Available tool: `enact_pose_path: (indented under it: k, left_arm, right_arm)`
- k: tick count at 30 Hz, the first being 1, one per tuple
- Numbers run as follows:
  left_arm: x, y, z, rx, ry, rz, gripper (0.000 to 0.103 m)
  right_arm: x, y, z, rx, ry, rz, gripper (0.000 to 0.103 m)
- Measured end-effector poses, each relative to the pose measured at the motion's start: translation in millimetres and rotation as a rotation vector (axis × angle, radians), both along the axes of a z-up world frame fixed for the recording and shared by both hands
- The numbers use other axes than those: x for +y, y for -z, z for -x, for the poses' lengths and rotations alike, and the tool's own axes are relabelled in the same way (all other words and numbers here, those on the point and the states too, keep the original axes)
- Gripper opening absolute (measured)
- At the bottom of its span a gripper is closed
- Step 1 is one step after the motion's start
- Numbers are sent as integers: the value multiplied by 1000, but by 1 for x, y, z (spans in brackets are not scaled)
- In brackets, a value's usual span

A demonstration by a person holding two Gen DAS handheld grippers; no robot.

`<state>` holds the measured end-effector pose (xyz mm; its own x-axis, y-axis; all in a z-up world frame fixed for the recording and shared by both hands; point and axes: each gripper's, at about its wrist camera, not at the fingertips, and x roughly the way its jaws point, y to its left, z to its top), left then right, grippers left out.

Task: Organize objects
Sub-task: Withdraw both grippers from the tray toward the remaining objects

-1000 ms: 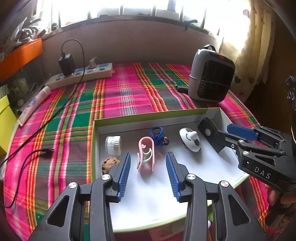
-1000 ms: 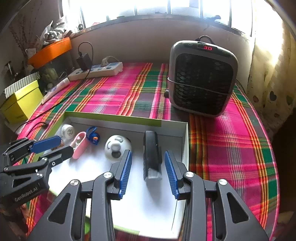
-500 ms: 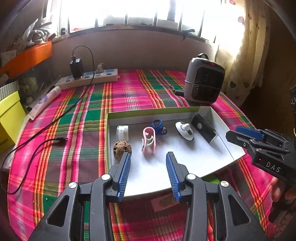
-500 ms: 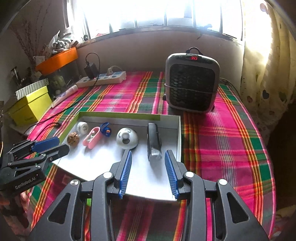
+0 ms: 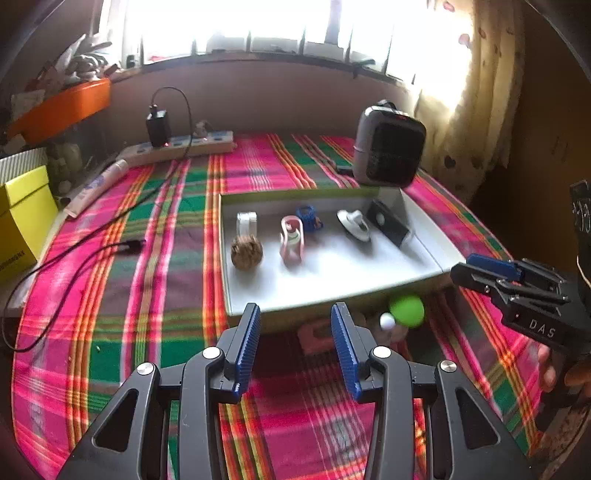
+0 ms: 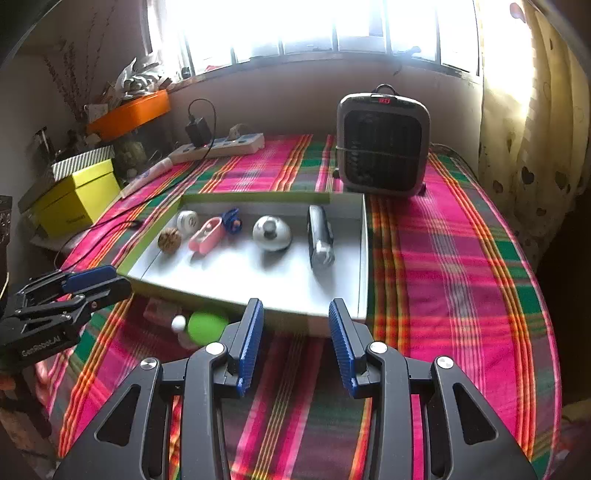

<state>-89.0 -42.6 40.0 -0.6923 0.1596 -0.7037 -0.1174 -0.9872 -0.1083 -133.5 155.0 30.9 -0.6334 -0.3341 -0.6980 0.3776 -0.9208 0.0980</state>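
Both claws, left (image 5: 295, 332) and right (image 6: 295, 328), have backed off the tray (image 6: 364, 258), half-spread and empty.

Strong daylight through wide window (image 6: 314, 26) at back, glass blown out to white in both views. Bright glow on pale patterned curtain (image 6: 524, 110) at right. Short soft shadows under small items on floor of shallow white cardboard tray (image 6: 258, 280). Room corners dim. Heavy fisheye bending and dark vignette at edges. Slight softness overall; checked pink-green cloth (image 5: 110, 295) on desk vivid.
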Motion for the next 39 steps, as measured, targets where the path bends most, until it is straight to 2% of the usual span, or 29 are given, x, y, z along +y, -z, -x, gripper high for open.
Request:
enact_pose_path:
  k: [6,14,29,31,39]
  left_arm:
    - [6,16,-2,-34,41,-13,38]
    - [12,23,6,-34,66,16,38]
    - [28,30,-6,-60,206,-33,38]
    - [29,30,-10,-59,222,-28,38]
    - [28,27,-5,-23,188,39,38]
  right_arm:
    - [-6,13,-7,-37,-31,-6,38]
    - [-10,20,-12,-58,-49,4,38]
    - [-10,22,-12,-68,-38,-7,38]
    - [-10,22,-12,-69,-39,-8,38]
    - [-13,27,-11,-82,-54,-20,38]
